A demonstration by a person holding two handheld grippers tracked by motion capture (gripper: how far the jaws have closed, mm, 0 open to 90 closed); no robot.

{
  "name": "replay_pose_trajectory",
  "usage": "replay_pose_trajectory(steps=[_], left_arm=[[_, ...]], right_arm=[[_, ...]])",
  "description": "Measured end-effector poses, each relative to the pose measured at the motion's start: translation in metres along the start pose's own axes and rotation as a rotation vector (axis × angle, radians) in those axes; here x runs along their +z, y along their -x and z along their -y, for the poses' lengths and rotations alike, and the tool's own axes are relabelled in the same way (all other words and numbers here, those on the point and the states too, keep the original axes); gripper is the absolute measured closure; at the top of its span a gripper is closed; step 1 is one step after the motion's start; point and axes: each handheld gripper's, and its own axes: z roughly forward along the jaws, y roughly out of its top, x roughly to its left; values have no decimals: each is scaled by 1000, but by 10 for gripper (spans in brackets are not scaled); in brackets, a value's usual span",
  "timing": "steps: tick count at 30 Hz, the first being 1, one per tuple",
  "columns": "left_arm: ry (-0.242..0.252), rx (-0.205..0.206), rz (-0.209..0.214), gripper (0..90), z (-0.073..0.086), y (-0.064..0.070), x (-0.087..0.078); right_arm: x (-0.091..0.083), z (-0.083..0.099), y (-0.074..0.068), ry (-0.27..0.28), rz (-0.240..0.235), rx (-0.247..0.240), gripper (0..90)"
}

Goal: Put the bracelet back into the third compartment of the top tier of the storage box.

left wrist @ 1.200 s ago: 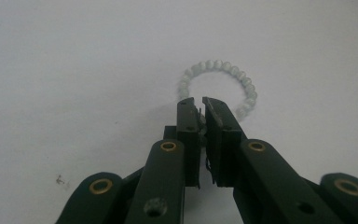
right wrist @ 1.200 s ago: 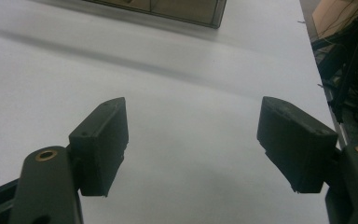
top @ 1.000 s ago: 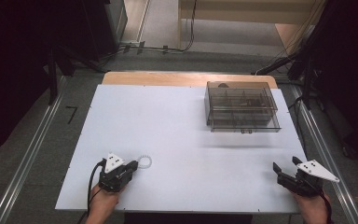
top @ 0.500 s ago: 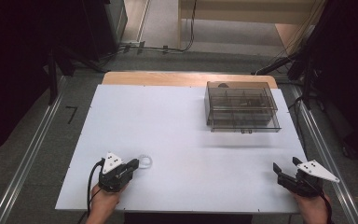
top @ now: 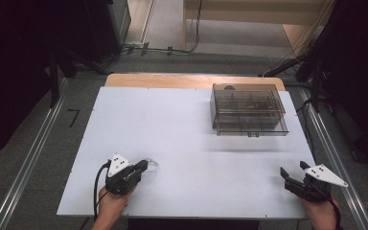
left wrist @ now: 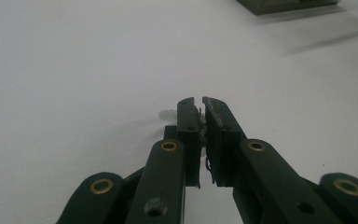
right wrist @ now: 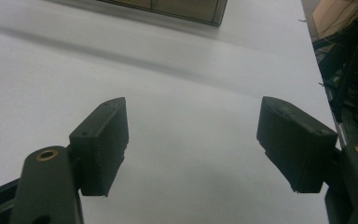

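Left gripper (top: pixel 142 167) being held nearly closed, one small clear ring (left wrist: pixel 167 113) lying just beside its jaws, right gripper (top: pixel 291 175) being held wide apart, one lidded compartment box (top: pixel 248 109) being left well apart on the white table (top: pixel 172 124).

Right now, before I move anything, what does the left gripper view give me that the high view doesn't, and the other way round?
Left gripper view: the left tongs up close, jaws drawn in to a thin slit, with a small clear object peeking beside one jaw. I cannot tell if it is pinched.
High view: the right tongs, open near the table's right edge, and the whole clear compartment box at the far right.
Both: the white table, the left tongs, and the near edge of the box.
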Motion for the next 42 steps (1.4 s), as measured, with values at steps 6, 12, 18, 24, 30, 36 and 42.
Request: replay_pose_trajectory(steps=[6, 12, 18, 24, 30, 36, 42], left_arm=[[-12, 19, 10, 852, -3, 7, 4], [-4, 39, 23, 852, -12, 15, 16], [15, 33, 46, 853, -20, 23, 25], [28, 47, 70, 854, -28, 30, 29], [36, 41, 80, 854, -32, 34, 34], [55, 45, 105, 854, -38, 46, 41], [65, 69, 149, 854, -47, 65, 51]], right_arm=[[-1, 0, 0, 3, 0, 3, 231], [-1, 0, -2, -1, -5, -10, 232], [-1, 1, -1, -3, -4, -8, 231], [-1, 1, -1, -2, -6, -10, 231], [-1, 1, -1, -5, -8, -6, 231], [0, 1, -2, -6, -9, -13, 231], [0, 1, -2, -6, -10, -14, 231]])
